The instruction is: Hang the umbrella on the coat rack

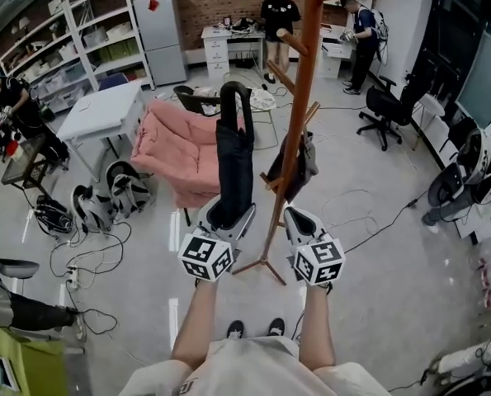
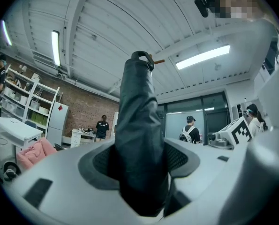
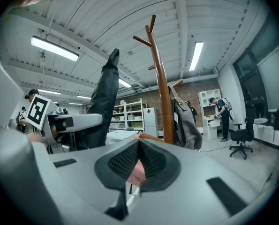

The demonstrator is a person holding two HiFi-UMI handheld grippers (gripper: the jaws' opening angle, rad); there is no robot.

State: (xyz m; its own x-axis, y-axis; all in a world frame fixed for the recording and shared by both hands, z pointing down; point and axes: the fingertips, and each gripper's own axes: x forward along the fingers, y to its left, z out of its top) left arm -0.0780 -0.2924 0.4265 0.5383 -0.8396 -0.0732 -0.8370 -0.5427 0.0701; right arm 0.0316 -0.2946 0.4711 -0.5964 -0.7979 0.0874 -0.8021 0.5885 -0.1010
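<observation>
A folded dark umbrella [image 1: 233, 159] stands upright with its curved handle [image 1: 235, 91] on top. My left gripper [image 1: 228, 216] is shut on its lower part; in the left gripper view the umbrella [image 2: 138, 125] fills the space between the pads [image 2: 177, 158]. Just right of the umbrella rises the brown wooden coat rack [image 1: 299, 106], with a grey garment [image 1: 306, 162] hanging on a low peg. My right gripper [image 1: 302, 219] is next to the rack's pole, shut and holding nothing. The right gripper view shows the rack [image 3: 161, 93], the garment [image 3: 186, 123] and the umbrella [image 3: 101, 104] to its left.
A pink padded chair [image 1: 179, 151] stands behind the umbrella. A white table [image 1: 105, 110], bags [image 1: 117, 190] and floor cables [image 1: 88, 246] lie to the left. There are two people at the back desks [image 1: 278, 11], and black office chairs [image 1: 389, 106] on the right.
</observation>
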